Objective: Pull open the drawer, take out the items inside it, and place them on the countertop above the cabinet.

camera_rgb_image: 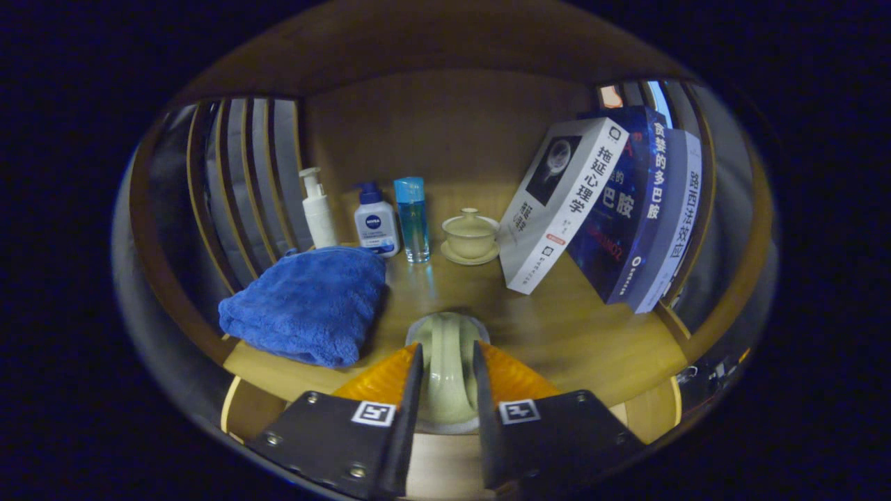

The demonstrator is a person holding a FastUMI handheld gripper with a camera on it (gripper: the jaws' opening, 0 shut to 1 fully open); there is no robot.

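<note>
My gripper point(447, 358) is shut on a pale green ceramic cup point(446, 348), which stands between both fingers just above the wooden countertop point(557, 327). The cup's rim faces forward, over the front part of the countertop. Ahead on the same surface stand a lidded pale green tea bowl on a saucer point(470, 235), a clear blue bottle point(412, 217), a white and blue wash bottle point(375, 221) and a white pump bottle point(317, 210). A folded blue towel point(306, 303) lies left of the fingers.
Several books point(605, 209) lean against the slatted right side of the shelf. Slatted wooden bars point(243, 174) close the left side, a wooden back panel point(445, 125) stands behind the bottles. Bare countertop lies between the cup and the tea bowl.
</note>
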